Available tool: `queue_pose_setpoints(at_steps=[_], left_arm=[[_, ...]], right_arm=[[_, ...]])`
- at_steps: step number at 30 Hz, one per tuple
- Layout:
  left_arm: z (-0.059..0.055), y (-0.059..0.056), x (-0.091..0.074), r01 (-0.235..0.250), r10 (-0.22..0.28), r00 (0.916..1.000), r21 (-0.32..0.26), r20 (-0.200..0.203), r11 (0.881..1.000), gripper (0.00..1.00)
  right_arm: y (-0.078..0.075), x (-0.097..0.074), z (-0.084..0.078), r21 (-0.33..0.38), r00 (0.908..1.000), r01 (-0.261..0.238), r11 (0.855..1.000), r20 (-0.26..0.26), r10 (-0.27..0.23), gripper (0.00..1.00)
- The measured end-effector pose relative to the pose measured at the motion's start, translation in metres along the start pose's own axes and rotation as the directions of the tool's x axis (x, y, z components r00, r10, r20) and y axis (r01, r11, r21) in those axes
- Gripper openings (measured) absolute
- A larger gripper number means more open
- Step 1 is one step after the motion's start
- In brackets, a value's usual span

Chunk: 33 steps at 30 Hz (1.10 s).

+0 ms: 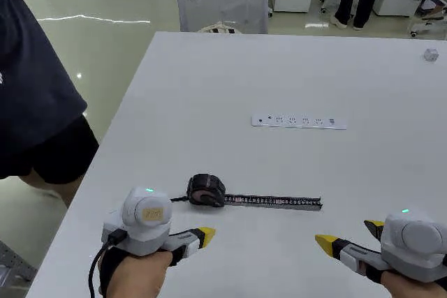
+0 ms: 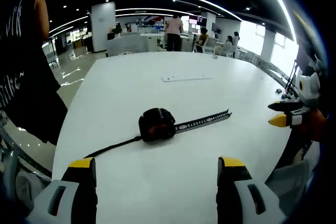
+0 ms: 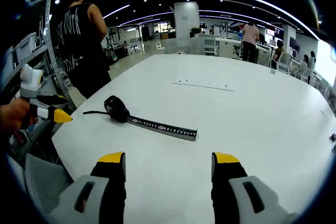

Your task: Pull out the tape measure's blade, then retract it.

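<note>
Close to table edge [image 1: 102, 144] — tape measure [image 1: 207, 190]

No text could be read. The blade [image 1: 274, 202] of the tape measure [image 1: 206, 190] carried fine graduation marks (too small to tell as numbers). The power strip [image 1: 298, 121] bore tiny illegible marks, and the white lettering on a person's shirt [image 2: 21, 66] was blurred.

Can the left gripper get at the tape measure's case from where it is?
Probably yes: the left gripper is open, the case lies straight ahead, and bare table lies between them.
</note>
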<state>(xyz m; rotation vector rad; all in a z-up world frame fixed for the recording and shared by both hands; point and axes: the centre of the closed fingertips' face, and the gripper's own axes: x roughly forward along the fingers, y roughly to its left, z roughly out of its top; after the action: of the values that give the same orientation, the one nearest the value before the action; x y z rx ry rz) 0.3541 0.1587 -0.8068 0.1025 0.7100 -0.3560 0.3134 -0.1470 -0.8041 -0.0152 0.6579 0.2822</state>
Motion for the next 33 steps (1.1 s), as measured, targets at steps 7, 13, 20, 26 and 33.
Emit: queue_pose_setpoints(at_steps=[7, 13, 20, 26, 33], left_arm=[[-0.003, -0.006, -0.014, -0.006, 0.006, 1.0, -0.006, 0.007, 1.0, 0.93], [0.002, -0.007, -0.021, -0.018, 0.018, 0.9997, -0.005, 0.015, 1.0, 0.96], [0.005, -0.011, -0.03, -0.019, 0.02, 0.9996, -0.01, 0.019, 1.0, 0.98], [0.002, -0.013, -0.037, -0.013, 0.013, 0.9998, -0.012, 0.015, 1.0, 0.98], [-0.003, -0.015, -0.043, -0.009, 0.009, 0.9999, -0.014, 0.011, 1.0, 0.98]], right_arm=[[0.008, -0.012, 0.005, 0.006, 0.9999, 0.006, 1.0, 0.014, -0.006, 0.7], [0.012, -0.022, 0.008, 0.016, 0.9998, 0.014, 1.0, 0.017, -0.015, 0.7], [0.016, -0.033, 0.007, 0.029, 0.9996, 0.021, 0.999, 0.017, -0.022, 0.74], [0.022, -0.047, 0.006, 0.038, 0.9995, 0.026, 0.999, 0.018, -0.027, 0.76], [0.025, -0.059, 0.007, 0.045, 0.9991, 0.033, 0.998, 0.026, -0.034, 0.8]])
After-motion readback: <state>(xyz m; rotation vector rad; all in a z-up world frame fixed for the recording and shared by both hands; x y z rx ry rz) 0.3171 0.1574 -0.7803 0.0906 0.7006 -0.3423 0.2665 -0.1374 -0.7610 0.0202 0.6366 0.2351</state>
